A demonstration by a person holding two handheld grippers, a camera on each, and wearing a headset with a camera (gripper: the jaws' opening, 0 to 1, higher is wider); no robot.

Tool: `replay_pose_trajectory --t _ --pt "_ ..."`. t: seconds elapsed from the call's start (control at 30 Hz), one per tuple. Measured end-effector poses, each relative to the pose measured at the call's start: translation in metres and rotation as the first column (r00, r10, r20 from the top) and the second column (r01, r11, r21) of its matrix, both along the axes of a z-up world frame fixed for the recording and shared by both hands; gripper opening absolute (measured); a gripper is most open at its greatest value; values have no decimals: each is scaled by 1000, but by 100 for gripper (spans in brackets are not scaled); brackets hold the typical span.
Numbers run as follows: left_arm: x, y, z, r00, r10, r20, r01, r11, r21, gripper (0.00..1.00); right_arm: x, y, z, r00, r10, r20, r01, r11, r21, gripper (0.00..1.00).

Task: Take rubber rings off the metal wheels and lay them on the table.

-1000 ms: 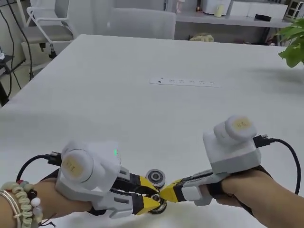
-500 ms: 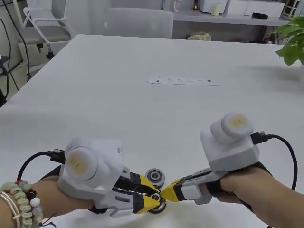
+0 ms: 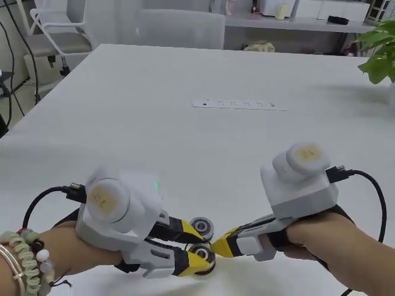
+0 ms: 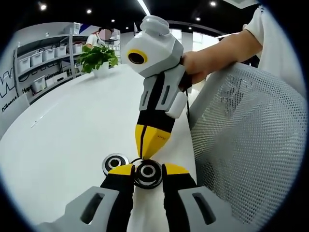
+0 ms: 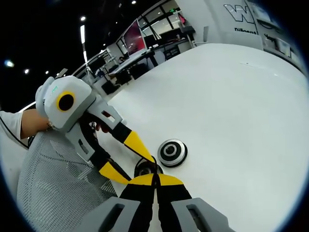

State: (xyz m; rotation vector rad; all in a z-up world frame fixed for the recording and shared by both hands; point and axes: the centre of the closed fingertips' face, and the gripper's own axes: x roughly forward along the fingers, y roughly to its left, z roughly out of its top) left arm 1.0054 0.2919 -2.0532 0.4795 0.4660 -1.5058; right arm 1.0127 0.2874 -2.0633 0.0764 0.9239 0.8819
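Note:
A metal wheel (image 3: 202,253) with a black rubber ring sits clamped between the yellow jaws of my left gripper (image 3: 197,248), low over the near edge of the white table (image 3: 185,142). In the left gripper view this wheel (image 4: 148,173) fills the gap of my left gripper (image 4: 147,170). My right gripper (image 3: 217,250) comes in from the right, jaws pressed together at the wheel's rim, pinching a thin loop of the rubber ring (image 4: 137,160). A second wheel (image 3: 201,227) lies flat on the table just beyond. The right gripper view shows my right gripper (image 5: 155,178), the clamped wheel (image 5: 147,168) and the second wheel (image 5: 172,152).
A white power strip (image 3: 239,105) lies mid-table. A green plant (image 3: 379,55) stands at the far right edge, and chairs (image 3: 179,28) are behind the table. A mesh chair back (image 4: 246,145) is close behind the grippers on the near side.
My left gripper has tipped and dropped slightly, so the clamped wheel shows more plainly between its jaws. The right gripper stays at the wheel's rim.

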Motion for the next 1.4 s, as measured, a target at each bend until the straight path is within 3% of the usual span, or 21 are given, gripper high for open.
replay_pose_trajectory --t 0.1,0.3,0.5,0.6,0.73,0.8,0.83,0.93,1.17,1.4 --pt "-2 -1 6 1000 -1 -21 0 1000 -11 26 1 -1 1 1000 -10 -2 10 1000 -4 0" --pt "-8 -3 19 1000 -23 -18 22 999 -34 40 3 -3 5 1000 -25 0 25 1000 0 0" --pt "-15 -6 34 998 -34 -43 31 997 -72 55 6 -5 9 999 -43 1 43 999 9 0" --pt "-18 -8 39 999 -50 -18 49 997 -61 60 7 -7 11 999 -47 9 47 999 4 0" --pt "-21 -10 49 998 -67 -12 66 995 -69 65 8 -8 13 998 -57 11 56 998 7 0" --pt "-22 -9 53 997 -79 -3 79 995 -56 72 8 -7 13 998 -59 7 59 998 10 0" --pt "-20 -6 54 996 -87 25 88 996 -31 75 8 -8 14 998 -61 8 61 998 11 0" --pt "-20 -1 64 991 -113 76 114 993 -17 81 9 -8 15 998 -66 7 65 998 18 0" --pt "-24 13 91 993 -100 63 104 993 -55 88 10 -8 19 997 -73 10 73 997 29 0" --pt "-20 33 98 994 -55 93 58 998 -34 90 12 -8 25 996 -91 12 90 995 52 0"
